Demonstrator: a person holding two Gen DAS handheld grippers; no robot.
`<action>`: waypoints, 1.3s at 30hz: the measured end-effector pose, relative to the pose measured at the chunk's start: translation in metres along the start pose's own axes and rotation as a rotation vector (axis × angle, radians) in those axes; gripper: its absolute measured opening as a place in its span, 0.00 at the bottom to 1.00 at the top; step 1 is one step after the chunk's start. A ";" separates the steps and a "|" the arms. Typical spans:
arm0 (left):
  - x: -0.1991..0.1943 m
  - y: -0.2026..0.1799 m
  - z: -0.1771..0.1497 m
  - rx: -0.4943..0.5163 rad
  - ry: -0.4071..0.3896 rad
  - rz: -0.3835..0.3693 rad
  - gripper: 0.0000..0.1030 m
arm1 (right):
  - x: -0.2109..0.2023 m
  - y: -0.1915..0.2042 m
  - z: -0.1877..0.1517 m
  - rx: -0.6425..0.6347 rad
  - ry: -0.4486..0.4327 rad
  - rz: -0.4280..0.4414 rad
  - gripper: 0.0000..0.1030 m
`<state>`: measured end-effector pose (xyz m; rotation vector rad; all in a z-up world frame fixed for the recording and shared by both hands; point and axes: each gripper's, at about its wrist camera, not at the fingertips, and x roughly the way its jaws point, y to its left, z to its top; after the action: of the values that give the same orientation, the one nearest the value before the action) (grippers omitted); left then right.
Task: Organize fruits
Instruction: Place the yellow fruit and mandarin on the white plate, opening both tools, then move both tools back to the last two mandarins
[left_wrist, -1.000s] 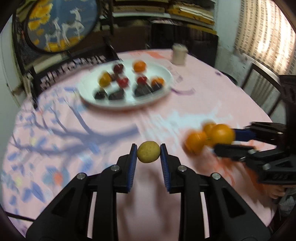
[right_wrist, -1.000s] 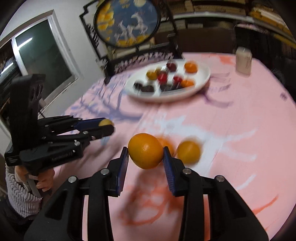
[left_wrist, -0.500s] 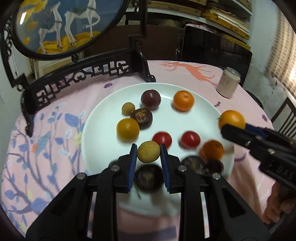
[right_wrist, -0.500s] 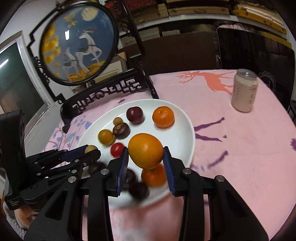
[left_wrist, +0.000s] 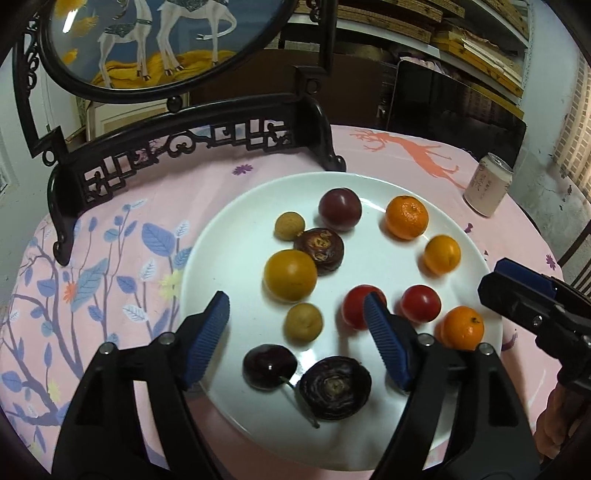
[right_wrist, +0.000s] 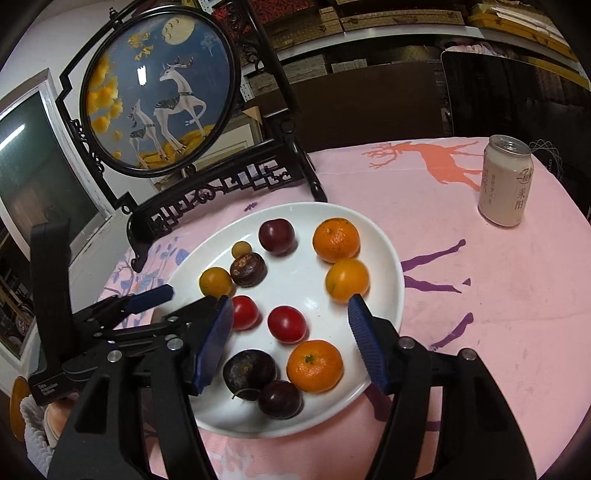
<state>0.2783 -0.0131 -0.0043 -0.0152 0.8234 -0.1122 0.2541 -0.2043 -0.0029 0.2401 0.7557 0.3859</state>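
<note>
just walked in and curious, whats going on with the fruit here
A person is sorting fruit onto a white plate with a hand-held gripper in each hand. The left hand-held gripper is open above a small yellow-brown fruit lying on the plate. The right hand-held gripper is open too, with an orange resting on the plate just beyond its fingers. Neither holds anything. A can stands apart on the pink tablecloth.

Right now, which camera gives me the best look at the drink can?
The right wrist view: the can stands whole and near on the pink tablecloth, with its printed label readable. The left wrist view shows the can smaller, near the right edge, label unclear.
</note>
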 end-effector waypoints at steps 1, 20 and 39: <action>-0.001 0.000 0.000 0.000 -0.001 0.003 0.78 | 0.000 -0.001 0.000 0.002 -0.001 -0.002 0.63; -0.058 -0.013 -0.058 0.083 -0.074 0.150 0.94 | -0.054 0.021 -0.040 -0.039 -0.024 -0.082 0.69; -0.120 -0.028 -0.112 0.114 -0.150 0.154 0.96 | -0.120 0.007 -0.111 0.021 -0.071 -0.102 0.69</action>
<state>0.1130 -0.0245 0.0091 0.1455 0.6653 -0.0127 0.0949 -0.2402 -0.0042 0.2326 0.6991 0.2715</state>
